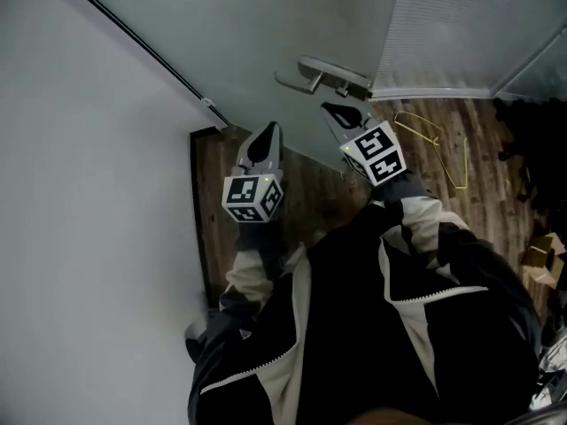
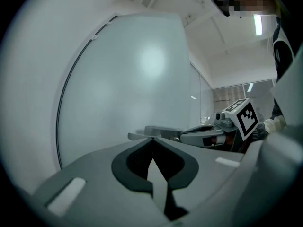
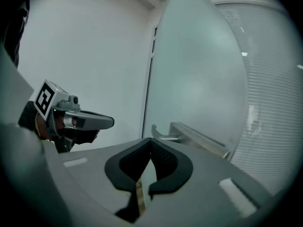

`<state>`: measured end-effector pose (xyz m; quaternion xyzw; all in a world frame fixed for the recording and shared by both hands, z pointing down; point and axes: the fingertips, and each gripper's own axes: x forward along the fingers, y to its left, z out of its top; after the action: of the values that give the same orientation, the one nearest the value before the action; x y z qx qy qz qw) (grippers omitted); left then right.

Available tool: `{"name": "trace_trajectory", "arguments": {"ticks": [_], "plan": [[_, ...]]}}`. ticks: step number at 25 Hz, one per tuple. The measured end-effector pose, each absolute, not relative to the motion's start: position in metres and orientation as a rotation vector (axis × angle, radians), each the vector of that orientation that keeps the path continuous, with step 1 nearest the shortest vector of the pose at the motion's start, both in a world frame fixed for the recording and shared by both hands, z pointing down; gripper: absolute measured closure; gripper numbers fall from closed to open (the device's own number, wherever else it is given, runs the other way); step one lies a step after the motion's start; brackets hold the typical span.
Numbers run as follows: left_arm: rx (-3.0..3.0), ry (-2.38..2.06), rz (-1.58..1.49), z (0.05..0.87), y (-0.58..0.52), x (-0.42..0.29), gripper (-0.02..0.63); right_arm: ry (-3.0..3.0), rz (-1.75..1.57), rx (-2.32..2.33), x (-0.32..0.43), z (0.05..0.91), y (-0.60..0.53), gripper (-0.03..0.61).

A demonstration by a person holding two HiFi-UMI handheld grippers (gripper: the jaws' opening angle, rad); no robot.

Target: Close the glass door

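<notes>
Left gripper, right gripper pinched closed, smooth frosted glass door, angular metal lever

No text legible, perhaps from blur

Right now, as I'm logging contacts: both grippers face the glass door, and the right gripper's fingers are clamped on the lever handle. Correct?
Not clamped. The right gripper view shows the right gripper shut on nothing, the lever handle beyond its fingers. It and the left gripper do face the glass door.
</notes>
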<state>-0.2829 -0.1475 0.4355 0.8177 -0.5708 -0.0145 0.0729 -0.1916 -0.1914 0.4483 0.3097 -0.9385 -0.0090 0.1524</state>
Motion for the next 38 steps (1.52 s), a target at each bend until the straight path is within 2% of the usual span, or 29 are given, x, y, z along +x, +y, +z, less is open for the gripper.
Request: {"name": "trace_trajectory", "arguments": {"ticks": [6, 11, 12, 14, 16, 18, 19, 23, 24, 25, 26, 38], "plan": [[2.571, -1.607, 0.012, 0.435, -0.167, -0.246, 0.606, -2.508, -0.184, 0.987, -0.167, 0.450, -0.209, 0.574], [2.588, -1.581, -0.005, 0.430, -0.173, -0.242, 0.606, -2.157, -0.657, 0.857, -0.185, 0.447, -0.221, 0.574], [2.585, -1.584, -0.011, 0.430, -0.174, -0.243, 0.606, -2.074, -0.741, 0.810, -0.192, 0.450, -0.223, 0.547], [2.581, -1.584, -0.020, 0.428, -0.173, -0.245, 0.606, -1.947, -0.849, 0.720, -0.204, 0.460, -0.227, 0.429], [2.584, -1.579, -0.016, 0.428, -0.170, -0.241, 0.606, -1.851, -0.922, 0.655, -0.211, 0.472, -0.232, 0.350], [2.583, -1.576, -0.008, 0.428, -0.166, -0.237, 0.606, -1.760, -0.992, 0.613, -0.212, 0.482, -0.239, 0.295], [2.577, -1.581, -0.008, 0.428, -0.165, -0.236, 0.606, -1.726, -1.023, 0.601, -0.211, 0.484, -0.242, 0.287], [2.553, -1.604, -0.029, 0.427, -0.165, -0.242, 0.606, -1.662, -1.087, 0.585, -0.219, 0.488, -0.254, 0.287], [2.555, -1.605, -0.029, 0.428, -0.165, -0.245, 0.606, -1.643, -1.101, 0.581, -0.223, 0.493, -0.257, 0.310], [2.556, -1.606, -0.028, 0.430, -0.165, -0.248, 0.606, -1.623, -1.116, 0.577, -0.226, 0.497, -0.259, 0.429], [2.555, -1.608, -0.029, 0.431, -0.165, -0.251, 0.606, -1.606, -1.130, 0.573, -0.227, 0.500, -0.259, 0.447], [2.578, -1.589, -0.061, 0.430, -0.169, -0.251, 0.606, -1.591, -1.137, 0.614, -0.222, 0.506, -0.278, 0.442]]}}
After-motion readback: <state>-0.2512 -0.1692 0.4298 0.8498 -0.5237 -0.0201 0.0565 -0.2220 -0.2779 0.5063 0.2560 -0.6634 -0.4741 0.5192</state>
